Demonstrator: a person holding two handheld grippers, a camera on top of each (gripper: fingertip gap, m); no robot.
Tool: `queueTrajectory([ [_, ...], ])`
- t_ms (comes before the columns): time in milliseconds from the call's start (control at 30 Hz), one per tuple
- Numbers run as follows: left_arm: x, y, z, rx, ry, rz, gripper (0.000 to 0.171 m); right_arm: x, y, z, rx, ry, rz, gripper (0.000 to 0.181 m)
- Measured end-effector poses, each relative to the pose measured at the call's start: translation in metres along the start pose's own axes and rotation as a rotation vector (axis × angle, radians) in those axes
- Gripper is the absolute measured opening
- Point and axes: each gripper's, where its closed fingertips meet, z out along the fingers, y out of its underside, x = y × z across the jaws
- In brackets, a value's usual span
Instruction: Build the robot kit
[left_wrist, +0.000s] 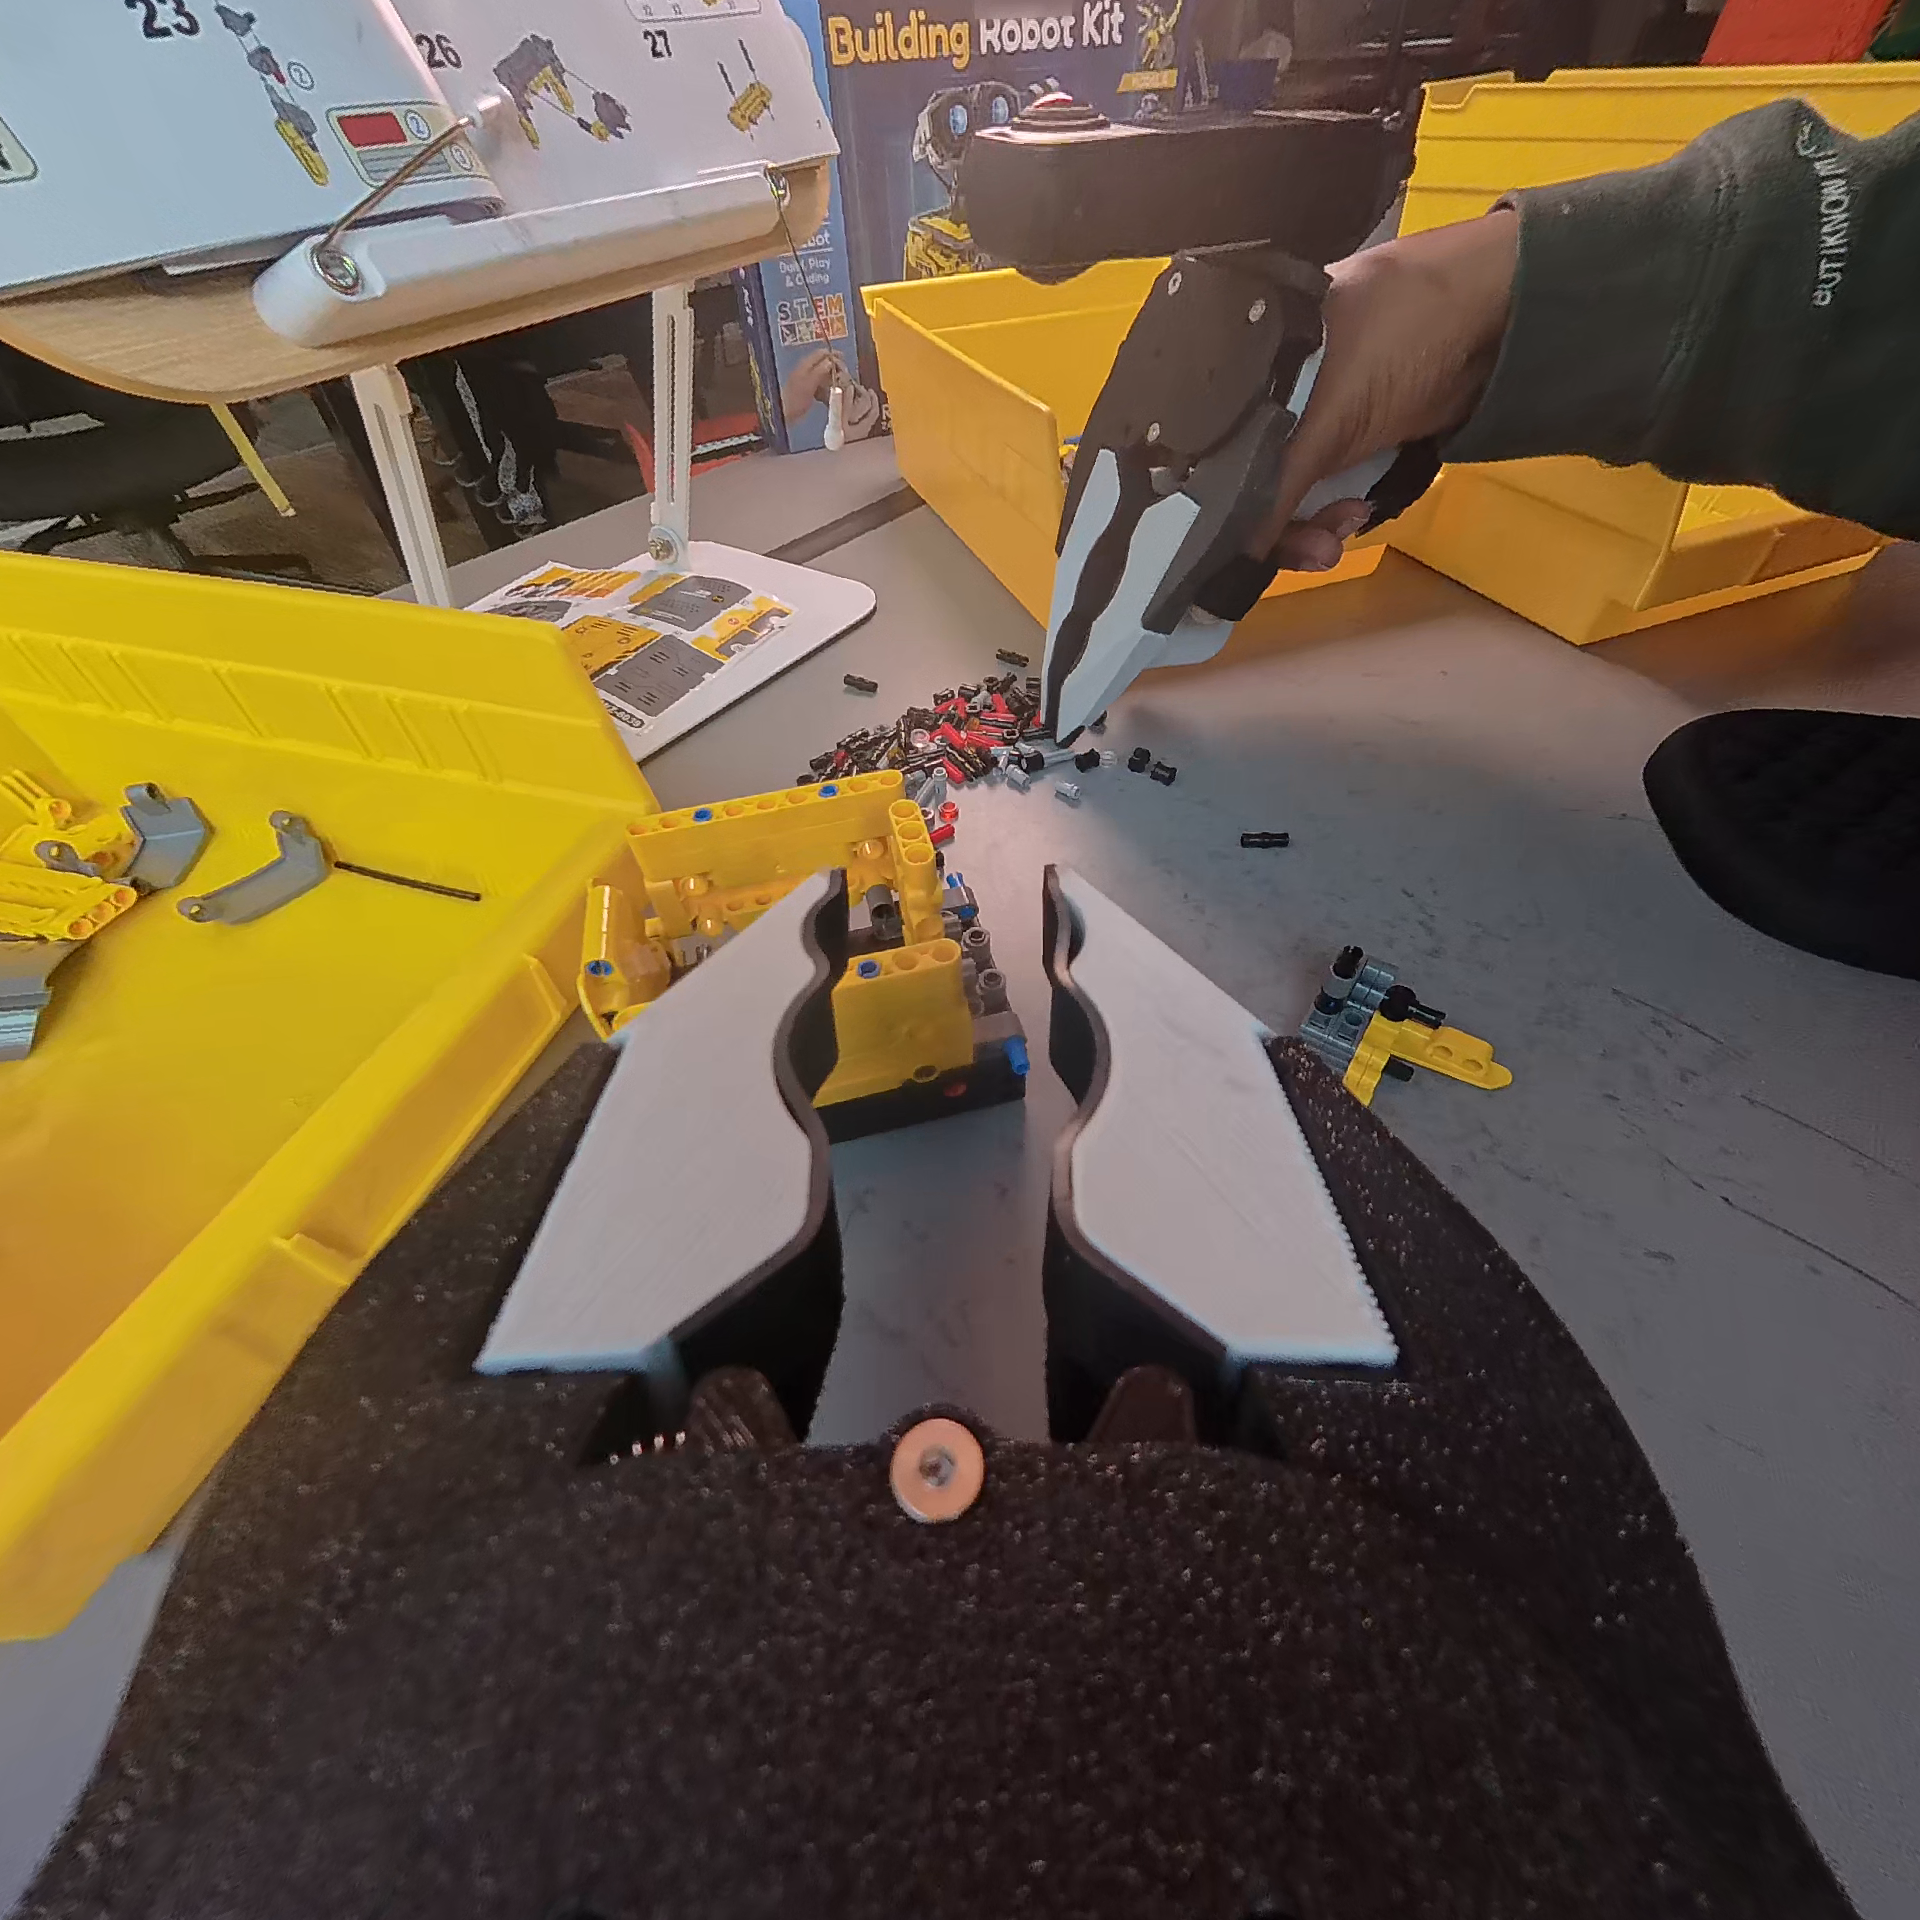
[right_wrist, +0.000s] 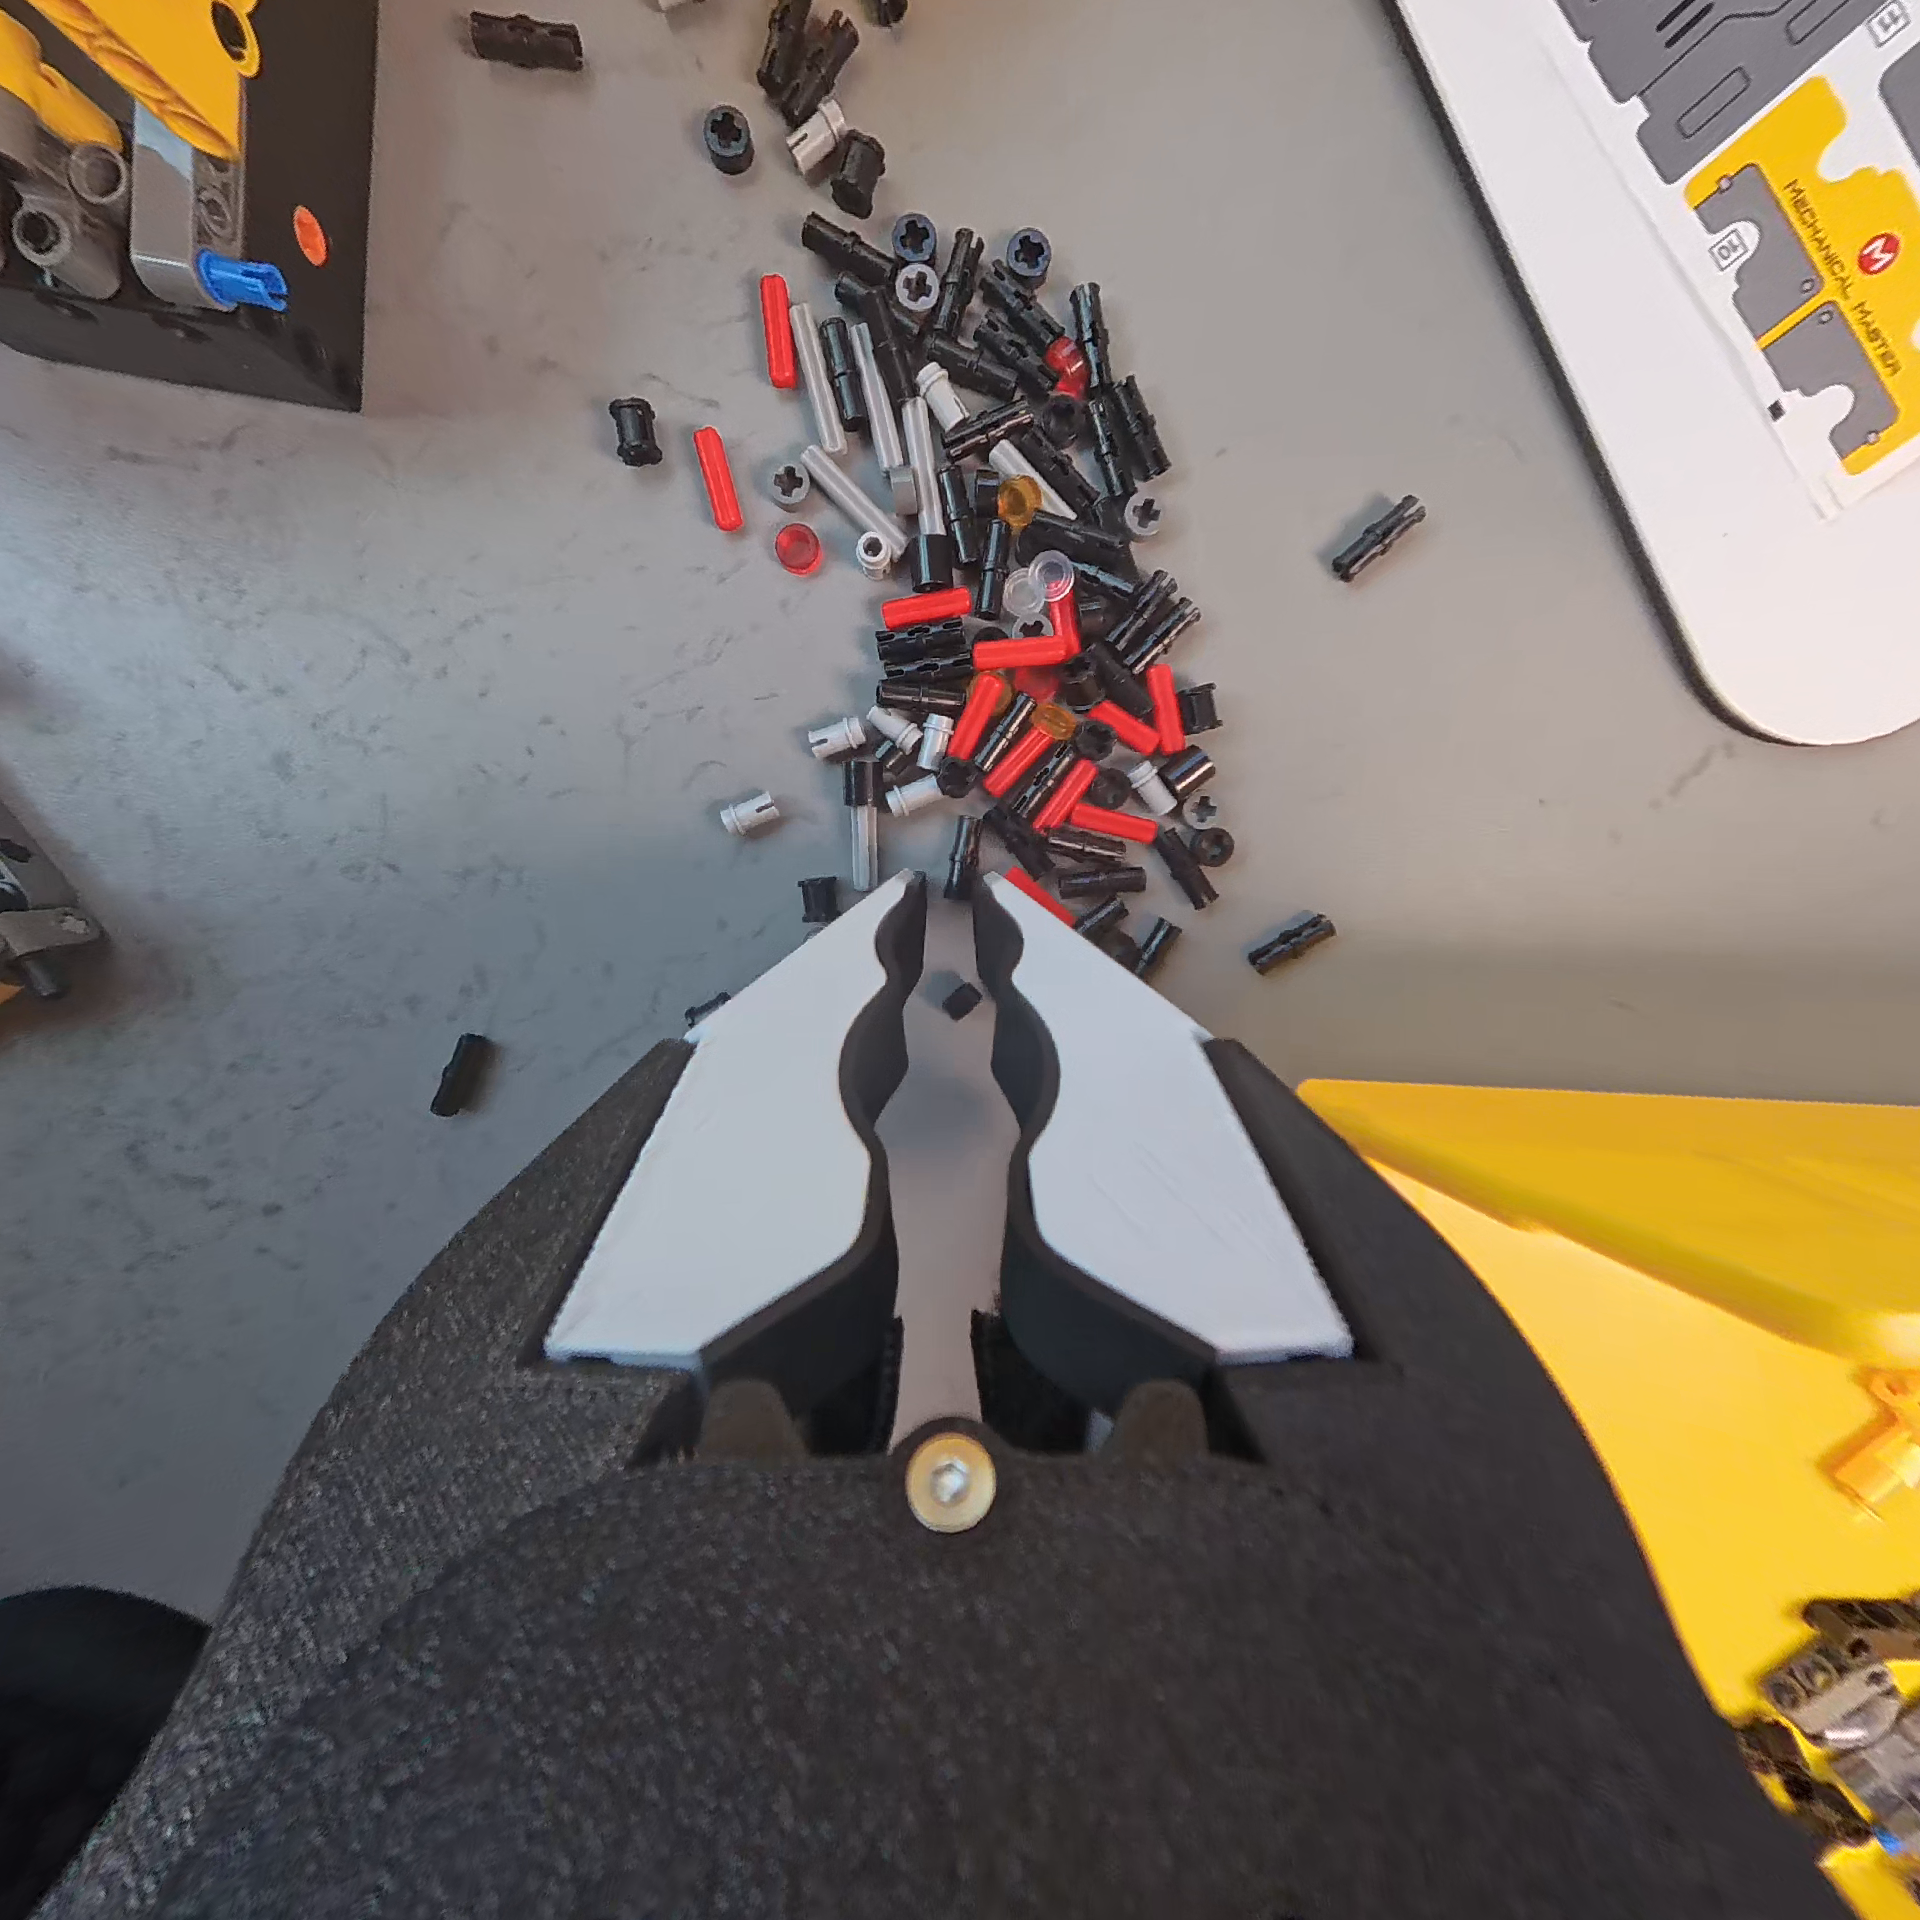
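My left gripper (left_wrist: 940, 883) is open and empty, low over the grey table. Its left finger (left_wrist: 686, 1122) overlaps a yellow and black brick model (left_wrist: 904, 997), which sits partly between the jaws. The model also shows in the right wrist view (right_wrist: 187, 208). My right gripper (right_wrist: 948, 881) points down at the near edge of a pile of small black, red and grey pins (right_wrist: 1039, 644). Its jaws stand a narrow gap apart, with the end of a black pin (right_wrist: 961, 854) at the tips. The right gripper (left_wrist: 1070, 727) shows held by a hand (left_wrist: 1392, 374).
A yellow bin (left_wrist: 260, 1091) with grey and yellow parts lies at the left. More yellow bins (left_wrist: 966, 416) stand behind the pile. A small grey and yellow sub-assembly (left_wrist: 1382, 1023) lies at the right. An instruction stand (left_wrist: 416, 239) has a white base (right_wrist: 1621, 416). A kit box (left_wrist: 935, 125) stands behind. My right fingertips sit around 20 cm from my left ones.
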Motion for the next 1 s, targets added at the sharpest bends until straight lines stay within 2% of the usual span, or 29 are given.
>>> queueTrajectory([
  [233, -0.001, 0.001, 0.001, -0.005, -0.001, -0.001, 0.036, -0.002, -0.003, -0.001, 0.03, -0.033, -0.048, 0.004],
  [367, -0.001, 0.002, 0.001, -0.006, -0.002, 0.001, 0.036, -0.034, -0.007, -0.02, 0.096, -0.079, -0.187, 0.004],
  [500, 0.002, 0.002, 0.001, -0.009, 0.002, 0.009, 0.036, -0.075, 0.016, -0.03, 0.046, -0.133, -0.223, 0.004],
  [600, 0.003, 0.002, 0.002, -0.011, 0.003, 0.019, 0.036, -0.091, 0.034, -0.027, 0.016, -0.129, -0.208, 0.004],
  [1000, -0.001, 0.008, 0.004, -0.038, -0.02, 0.039, 0.036, -0.085, 0.038, -0.02, 0.027, -0.095, -0.092, 0.004],
])
